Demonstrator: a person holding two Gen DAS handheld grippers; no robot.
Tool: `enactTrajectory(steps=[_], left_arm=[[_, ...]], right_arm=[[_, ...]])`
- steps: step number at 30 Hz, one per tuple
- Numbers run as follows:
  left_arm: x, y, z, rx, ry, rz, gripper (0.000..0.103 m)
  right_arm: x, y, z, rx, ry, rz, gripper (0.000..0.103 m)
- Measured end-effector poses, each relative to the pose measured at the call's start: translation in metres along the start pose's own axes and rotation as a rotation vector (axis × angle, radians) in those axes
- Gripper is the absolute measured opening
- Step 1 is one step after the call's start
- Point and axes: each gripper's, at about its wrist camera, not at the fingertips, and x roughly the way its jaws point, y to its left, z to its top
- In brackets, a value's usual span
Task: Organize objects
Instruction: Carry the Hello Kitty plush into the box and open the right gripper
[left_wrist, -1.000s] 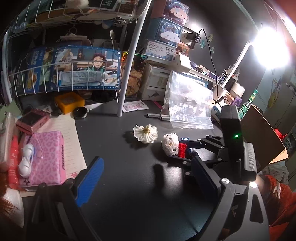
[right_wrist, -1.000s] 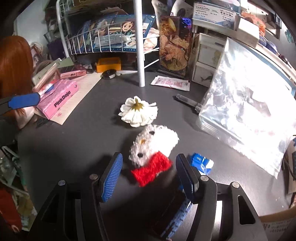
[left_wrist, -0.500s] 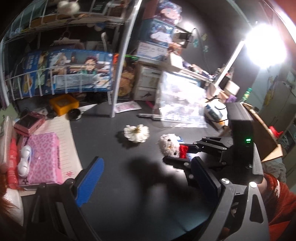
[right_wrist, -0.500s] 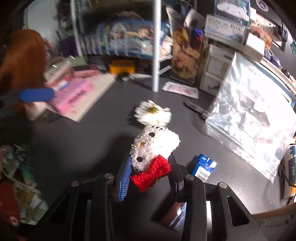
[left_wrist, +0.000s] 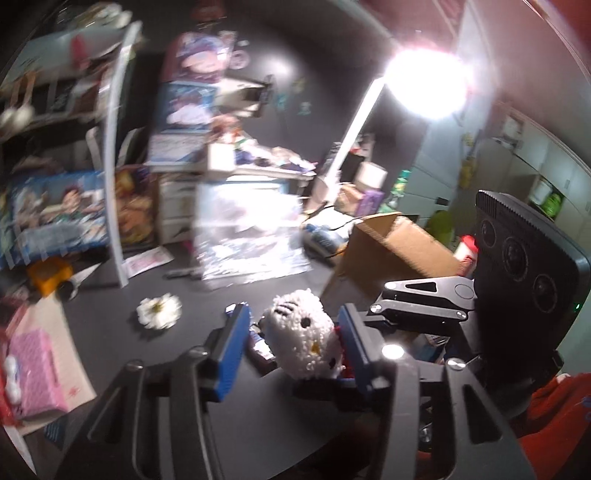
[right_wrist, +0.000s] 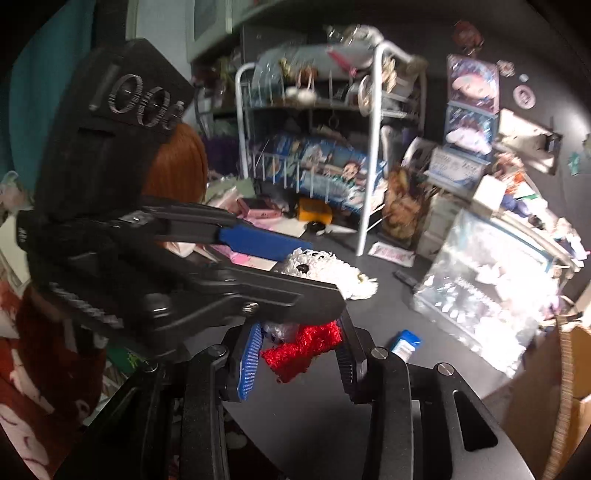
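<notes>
Right claw (right_wrist: 301, 349): clamped on the red bow of the white plush cat (left_wrist: 301, 338), lifted off the dark table (left_wrist: 155, 373). Left claw (left_wrist: 291, 350): jaws just closing around the cat's head; contact unclear through blur. White crochet flower (left_wrist: 159, 311): on table, beyond, left.

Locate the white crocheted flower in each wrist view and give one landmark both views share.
Left wrist: white crocheted flower lies on the dark desk, left of centre, left of the plush cat.
Right wrist: only its edge peeks out behind the plush, right of centre.
Shared landmark: the white rack post.
</notes>
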Motion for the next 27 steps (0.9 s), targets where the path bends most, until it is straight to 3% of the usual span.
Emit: enactTrajectory(steps=[4, 9, 16, 27], left_arm=[[0.009, -0.029, 0.020, 0.042, -0.025, -0.036, 0.037], [0.037, -0.069, 0.052, 0.108, -0.015, -0.100, 0.036], [0.092, -0.114, 0.086, 0.177, 0.054, -0.165, 0.036], [0.167, -0.135, 0.101, 0.189, 0.184, -0.166, 0.036]], right_arm=[[-0.031, -0.019, -0.002, 0.008, -0.014, -0.052, 0.032], [-0.070, -0.052, -0.007, 0.043, -0.022, -0.125, 0.032], [-0.112, -0.107, -0.027, 0.120, -0.008, -0.213, 0.032], [-0.105, -0.172, -0.045, 0.215, 0.111, -0.205, 0.034]])
